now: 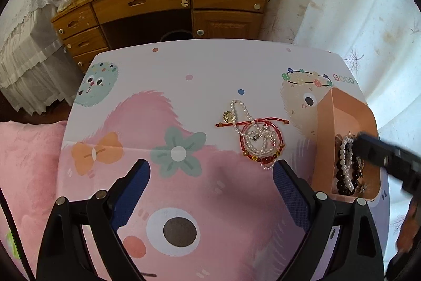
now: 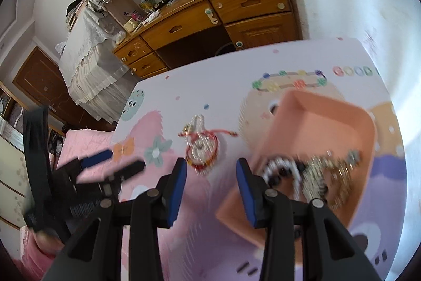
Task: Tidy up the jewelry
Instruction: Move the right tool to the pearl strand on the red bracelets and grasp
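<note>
L gripper (image 1: 211,170) jaws wide, empty, above table (image 1: 210,62); R gripper (image 2: 211,167) part-open, empty; bracelet pile (image 1: 259,141) beside orange tray (image 1: 342,109)

The counter (image 1: 184,65) lies bare left and far; the bracelet tangle (image 1: 256,141) and orange tray (image 1: 323,138) crowd its right.

I see a small tangle of jewelry (image 1: 256,137) lying flat on the table, right of centre in the left wrist view: a white pearl strand looped through a red cord bracelet with amber and red beads, a gold coin charm at its upper left. At the right edge sits an orange tray (image 1: 326,123) holding a pearl bracelet, dark round beads and what may be silver chains, blurred in both views.
</note>
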The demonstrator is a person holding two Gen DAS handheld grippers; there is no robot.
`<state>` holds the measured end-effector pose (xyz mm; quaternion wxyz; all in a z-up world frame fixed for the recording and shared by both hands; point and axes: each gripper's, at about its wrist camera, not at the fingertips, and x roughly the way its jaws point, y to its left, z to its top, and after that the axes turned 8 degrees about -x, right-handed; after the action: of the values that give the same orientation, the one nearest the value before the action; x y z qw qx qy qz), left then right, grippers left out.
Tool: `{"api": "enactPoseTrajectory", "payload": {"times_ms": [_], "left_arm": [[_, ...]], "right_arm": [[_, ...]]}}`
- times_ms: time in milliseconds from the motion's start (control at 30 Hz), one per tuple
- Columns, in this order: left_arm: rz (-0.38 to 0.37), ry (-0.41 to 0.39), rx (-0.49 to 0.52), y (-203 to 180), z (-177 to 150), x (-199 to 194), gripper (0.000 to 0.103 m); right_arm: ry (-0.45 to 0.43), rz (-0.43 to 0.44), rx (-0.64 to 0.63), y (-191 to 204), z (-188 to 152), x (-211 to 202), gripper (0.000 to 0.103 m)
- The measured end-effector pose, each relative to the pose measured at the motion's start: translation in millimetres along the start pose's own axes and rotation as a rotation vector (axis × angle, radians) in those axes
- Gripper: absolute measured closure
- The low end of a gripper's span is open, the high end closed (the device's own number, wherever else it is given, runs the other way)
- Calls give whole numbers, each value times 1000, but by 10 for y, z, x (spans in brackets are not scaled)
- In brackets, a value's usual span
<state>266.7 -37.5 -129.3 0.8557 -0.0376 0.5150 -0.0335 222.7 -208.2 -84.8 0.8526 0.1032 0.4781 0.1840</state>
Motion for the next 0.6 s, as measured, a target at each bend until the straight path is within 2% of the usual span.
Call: {"api": "enactPoseTrajectory", "payload": {"times_ms": [100,233,400,500,600], "left_arm": [[-31,-32,9,5,-89,74,10],[-92,-74,41,-99,-235,171,10],[-85,-117,81,-257,-350,305,10],[-89,-131,86,-323,-373,382,10],[-93,-136,88,-360,-380,432,10]], "right_arm": [[32,22,-1,42,253,135,64],[121,70,8,39,669,331,64],[309,53,70,12,1101,716,64],[402,71,108,4,1205,932,64],[513,12,118,31,1253,1174,64]]}}
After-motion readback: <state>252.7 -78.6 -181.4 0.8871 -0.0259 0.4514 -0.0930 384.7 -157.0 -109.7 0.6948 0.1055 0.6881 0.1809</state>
